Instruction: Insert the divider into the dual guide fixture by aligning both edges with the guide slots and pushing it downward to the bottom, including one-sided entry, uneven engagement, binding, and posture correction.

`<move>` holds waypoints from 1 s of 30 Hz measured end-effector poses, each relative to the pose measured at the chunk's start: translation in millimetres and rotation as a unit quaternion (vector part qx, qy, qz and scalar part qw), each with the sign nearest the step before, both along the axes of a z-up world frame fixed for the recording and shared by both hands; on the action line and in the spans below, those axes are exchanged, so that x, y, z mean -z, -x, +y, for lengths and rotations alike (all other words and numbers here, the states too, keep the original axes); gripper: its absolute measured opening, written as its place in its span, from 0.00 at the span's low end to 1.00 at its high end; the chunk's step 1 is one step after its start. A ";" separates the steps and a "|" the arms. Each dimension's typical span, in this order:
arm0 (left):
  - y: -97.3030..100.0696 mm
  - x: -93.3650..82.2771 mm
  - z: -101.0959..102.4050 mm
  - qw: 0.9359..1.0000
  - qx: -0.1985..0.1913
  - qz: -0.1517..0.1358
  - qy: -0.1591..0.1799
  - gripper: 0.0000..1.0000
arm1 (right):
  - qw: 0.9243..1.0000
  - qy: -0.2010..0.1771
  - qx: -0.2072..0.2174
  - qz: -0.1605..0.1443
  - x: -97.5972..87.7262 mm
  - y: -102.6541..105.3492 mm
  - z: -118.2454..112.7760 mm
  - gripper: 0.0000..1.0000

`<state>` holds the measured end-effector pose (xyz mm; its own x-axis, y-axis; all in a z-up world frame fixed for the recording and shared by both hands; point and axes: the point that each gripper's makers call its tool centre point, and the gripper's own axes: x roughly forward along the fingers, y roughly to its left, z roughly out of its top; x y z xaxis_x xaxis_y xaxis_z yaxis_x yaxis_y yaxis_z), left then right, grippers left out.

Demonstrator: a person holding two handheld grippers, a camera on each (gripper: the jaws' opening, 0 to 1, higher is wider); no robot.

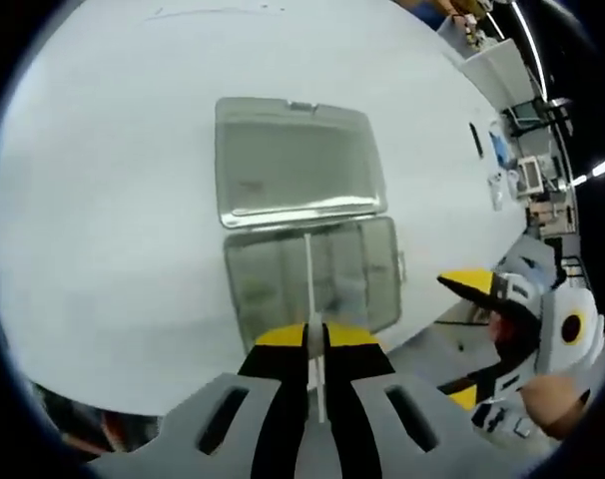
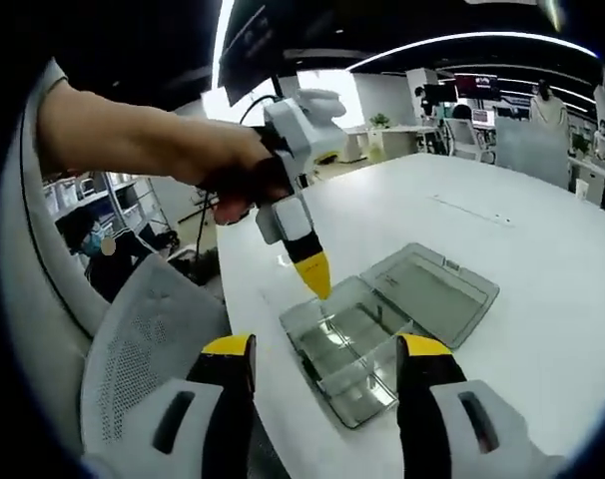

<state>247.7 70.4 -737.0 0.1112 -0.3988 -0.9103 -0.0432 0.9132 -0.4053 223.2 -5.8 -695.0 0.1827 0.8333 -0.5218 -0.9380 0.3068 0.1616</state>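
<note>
Divider held over the open clear box

We see the left gripper [image 1: 315, 344] pinching the divider [image 1: 309, 299] upright above the box [image 2: 367, 349]; our right gripper [image 2: 325, 364], jaws spread, hovers beside the box.

I count one clear plastic box [image 1: 310, 282] with one open lid [image 1: 298, 160], one thin divider [image 1: 309, 299], two grippers, left [image 1: 316, 339] and right [image 2: 327, 359], on one white table [image 1: 113, 200].

White table [image 2: 542, 249] with 1 open clear compartment box [image 2: 382, 334] on it
</note>
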 end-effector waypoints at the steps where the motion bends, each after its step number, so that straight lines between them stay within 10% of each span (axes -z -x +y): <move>1: -0.2 0.4 -0.1 1.000 -0.001 0.000 0.001 0.02 | 1.000 0.003 -0.004 -0.003 0.4 0.9 -0.5 0.54; 30: -2.5 11.3 -5.3 0.999 -0.026 0.019 -0.001 0.02 | 0.999 0.010 -0.029 -0.031 -0.9 10.0 -7.1 0.57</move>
<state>250.1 65.1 -748.3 0.0972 -0.3912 -0.9152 -0.1066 0.9101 -0.4003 213.3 -12.9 -694.1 0.1681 0.8325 -0.5280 -0.9621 0.2552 0.0962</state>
